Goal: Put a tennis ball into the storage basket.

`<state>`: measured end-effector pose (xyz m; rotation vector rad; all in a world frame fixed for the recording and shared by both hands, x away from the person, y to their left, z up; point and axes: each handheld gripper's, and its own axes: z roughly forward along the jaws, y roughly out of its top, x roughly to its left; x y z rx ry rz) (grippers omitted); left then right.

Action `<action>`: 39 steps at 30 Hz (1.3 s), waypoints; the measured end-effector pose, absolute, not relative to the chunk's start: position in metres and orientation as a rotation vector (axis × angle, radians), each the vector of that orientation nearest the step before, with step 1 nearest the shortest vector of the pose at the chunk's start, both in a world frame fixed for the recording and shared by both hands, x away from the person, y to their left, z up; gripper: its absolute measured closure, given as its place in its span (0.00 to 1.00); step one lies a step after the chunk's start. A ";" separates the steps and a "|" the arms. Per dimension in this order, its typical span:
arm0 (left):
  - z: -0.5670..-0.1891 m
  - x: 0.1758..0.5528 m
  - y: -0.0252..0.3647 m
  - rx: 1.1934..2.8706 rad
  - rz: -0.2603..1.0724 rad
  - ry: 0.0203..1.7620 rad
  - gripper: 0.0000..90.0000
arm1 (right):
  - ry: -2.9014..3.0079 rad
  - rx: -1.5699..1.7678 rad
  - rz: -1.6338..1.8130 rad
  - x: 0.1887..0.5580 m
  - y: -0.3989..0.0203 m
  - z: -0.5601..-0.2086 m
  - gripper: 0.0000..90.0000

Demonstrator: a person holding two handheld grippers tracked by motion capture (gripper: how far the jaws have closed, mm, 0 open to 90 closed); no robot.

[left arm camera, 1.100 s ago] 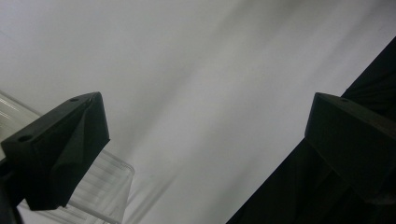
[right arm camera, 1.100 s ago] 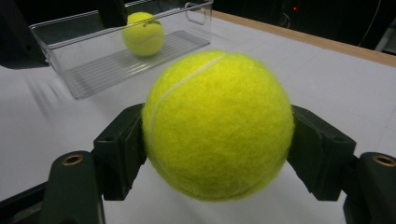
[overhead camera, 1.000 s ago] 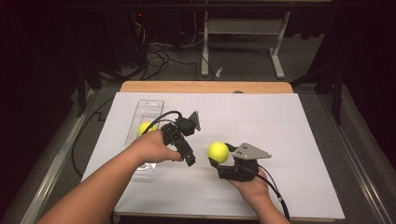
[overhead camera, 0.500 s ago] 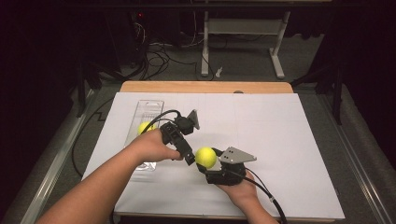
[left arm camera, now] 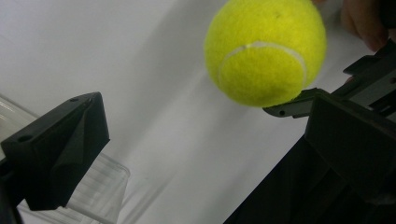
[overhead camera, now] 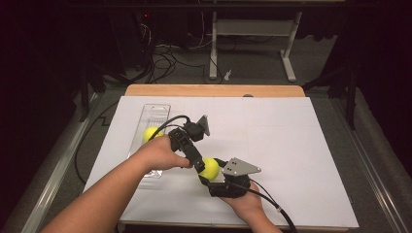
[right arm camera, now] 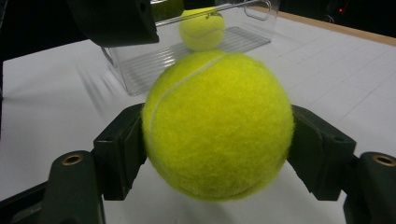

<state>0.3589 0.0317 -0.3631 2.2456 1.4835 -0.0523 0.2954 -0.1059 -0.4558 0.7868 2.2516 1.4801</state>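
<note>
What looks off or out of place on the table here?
Nothing stands out. One tennis ball sits squarely clamped in the right tool, a second ball lies inside the clear tray, which lies flat on the white table. No spill or damage shows.

A: Where's the tray (overhead camera: 158, 109)?
B: On the table (overhead camera: 291, 145), near its left edge, long side running front to back.

A: Balls?
B: One ball (overhead camera: 152, 133) sits inside the tray. The other ball (overhead camera: 210, 167) is right of the tray, toward the front edge, between the right gripper (overhead camera: 206, 175)'s jaws.

A: Left gripper (overhead camera: 198, 164)?
B: Between tray and held ball, just beside that ball.
</note>
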 end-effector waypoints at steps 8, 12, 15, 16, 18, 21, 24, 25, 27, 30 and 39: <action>-0.364 0.359 0.023 2.240 -0.057 1.477 0.01 | 2.246 0.776 1.507 0.293 -0.102 -0.455 0.31; -0.365 0.359 0.019 2.243 -0.062 1.477 0.01 | 2.229 0.779 1.535 0.293 -0.102 -0.454 0.31; -0.367 0.359 0.017 2.242 -0.065 1.481 0.01 | 2.219 0.782 1.547 0.293 -0.102 -0.453 0.31; -0.367 0.359 0.016 2.243 -0.068 1.482 0.01 | 2.217 0.780 1.550 0.293 -0.102 -0.453 0.31; -0.368 0.359 0.014 2.240 -0.067 1.487 0.01 | 2.213 0.781 1.558 0.293 -0.102 -0.453 0.31; -0.370 0.359 0.012 2.238 -0.072 1.491 0.01 | 2.212 0.777 1.560 0.293 -0.102 -0.453 0.31; -0.372 0.359 0.009 2.241 -0.080 1.496 0.01 | 2.211 0.772 1.558 0.293 -0.101 -0.453 0.31; -0.372 0.359 0.008 2.244 -0.084 1.497 0.02 | 2.212 0.777 1.562 0.292 -0.101 -0.453 0.31; -0.373 0.358 0.006 2.249 -0.086 1.499 0.02 | 2.207 0.771 1.563 0.293 -0.100 -0.453 0.31; -0.374 0.358 0.005 2.244 -0.086 1.505 0.03 | 2.204 0.772 1.565 0.293 -0.099 -0.452 0.31; -0.376 0.359 0.006 2.236 -0.142 1.513 0.12 | 2.188 0.779 1.563 0.293 -0.100 -0.451 0.31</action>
